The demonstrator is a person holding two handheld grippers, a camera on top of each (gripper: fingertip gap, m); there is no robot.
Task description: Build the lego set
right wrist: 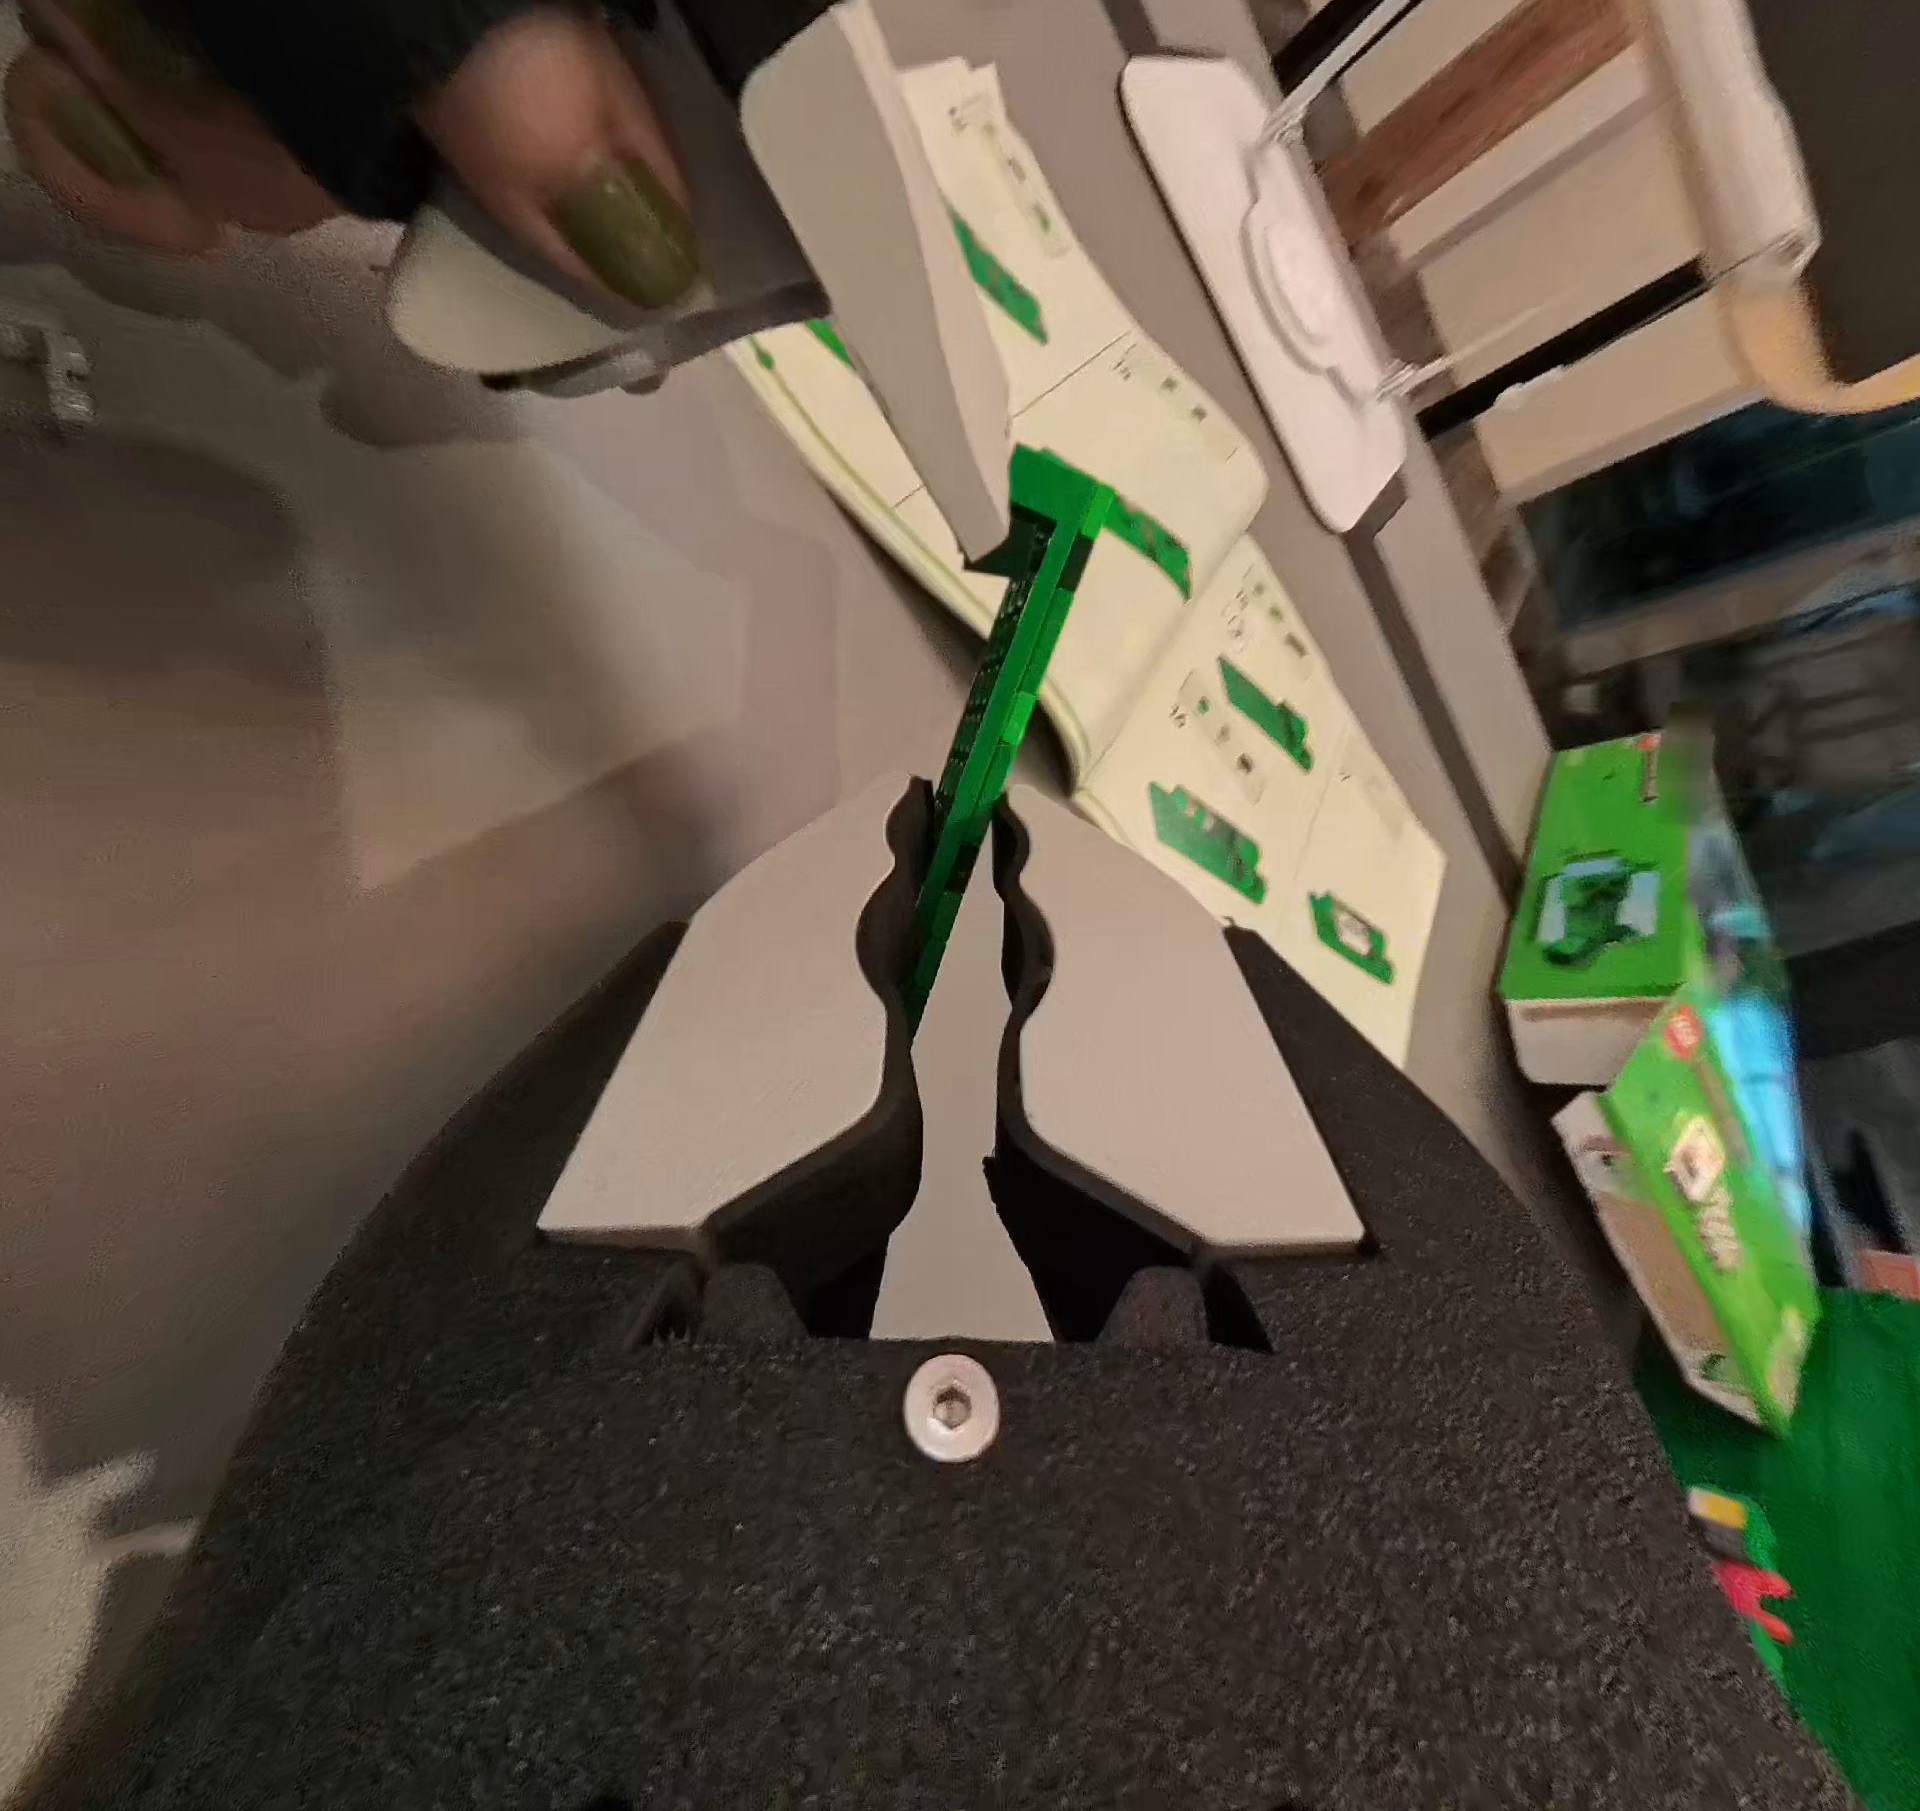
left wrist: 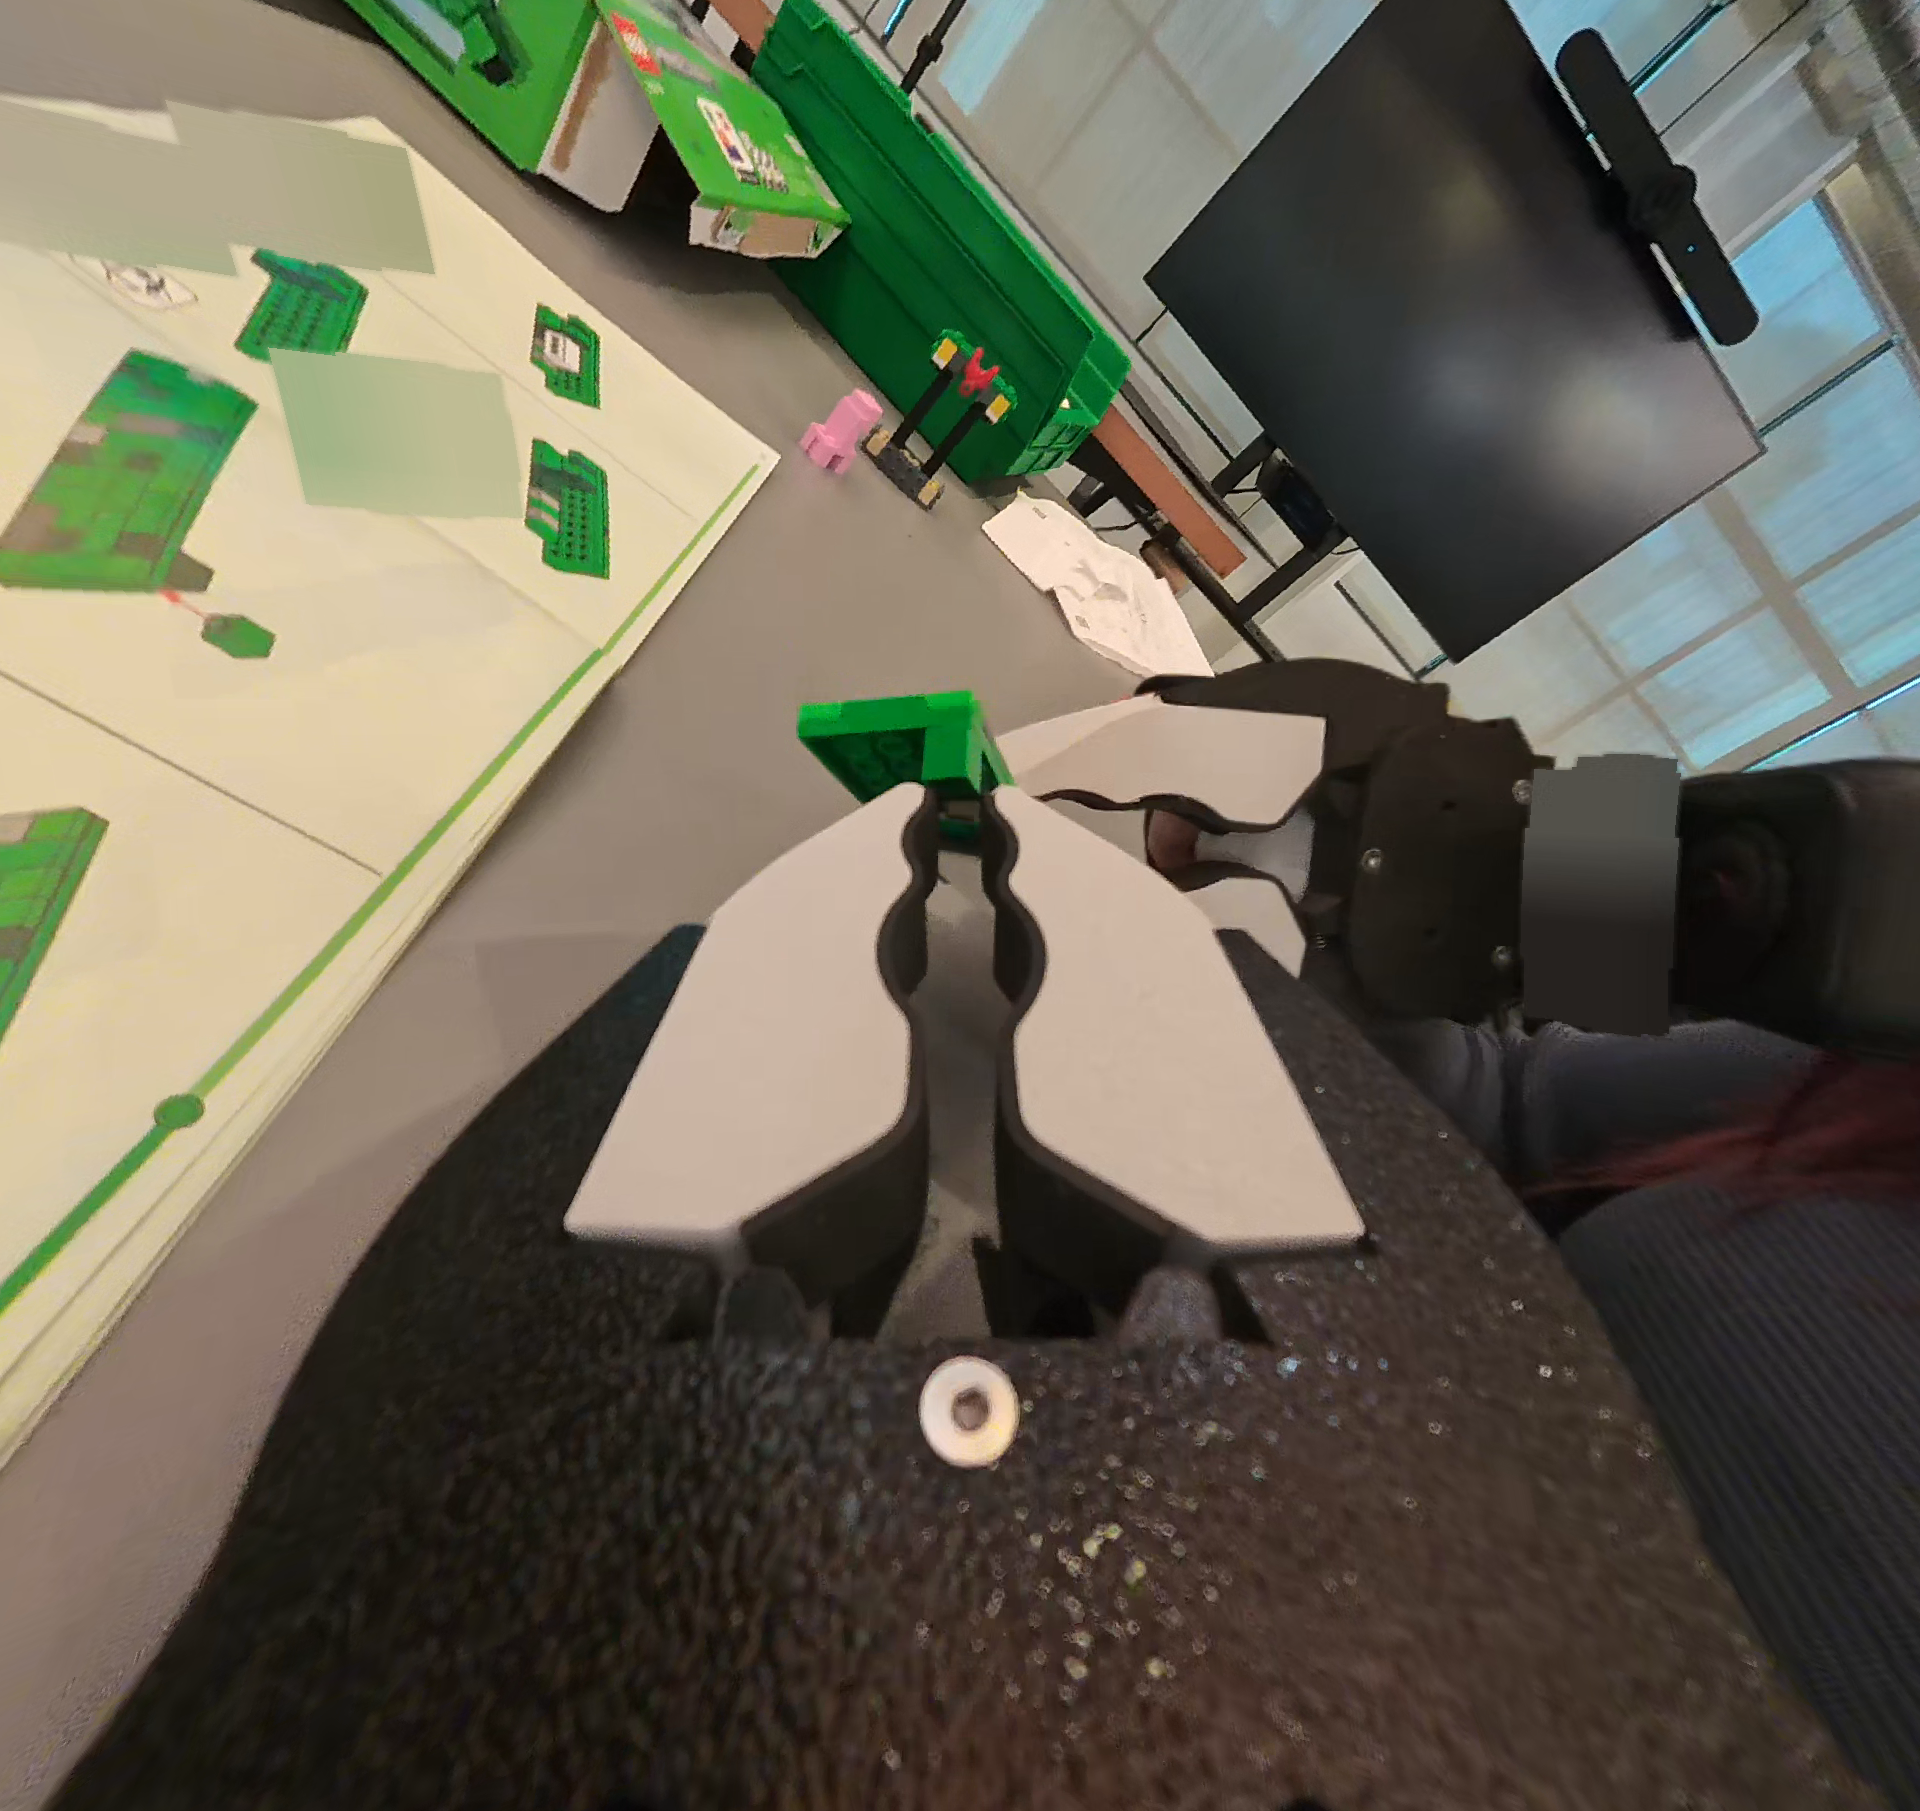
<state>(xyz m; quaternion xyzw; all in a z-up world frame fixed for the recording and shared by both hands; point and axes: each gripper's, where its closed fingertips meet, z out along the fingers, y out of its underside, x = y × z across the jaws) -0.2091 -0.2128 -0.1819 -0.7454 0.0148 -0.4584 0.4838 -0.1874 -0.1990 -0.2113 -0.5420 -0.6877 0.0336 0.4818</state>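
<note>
Grey tabletop (left wrist: 644,826) fills the scene, with an open booklet (left wrist: 312,556) on it, a green box (left wrist: 447,5) and green bin (left wrist: 935,255) behind, and a pink figure (left wrist: 840,429) beside a small black-post build (left wrist: 940,431). Both grippers hold one green plate assembly (right wrist: 997,712) above the table. The left gripper (left wrist: 961,811) clamps one end; the right gripper (right wrist: 954,816) grips the other end edge-on, its jaws nearly closed around it.
</note>
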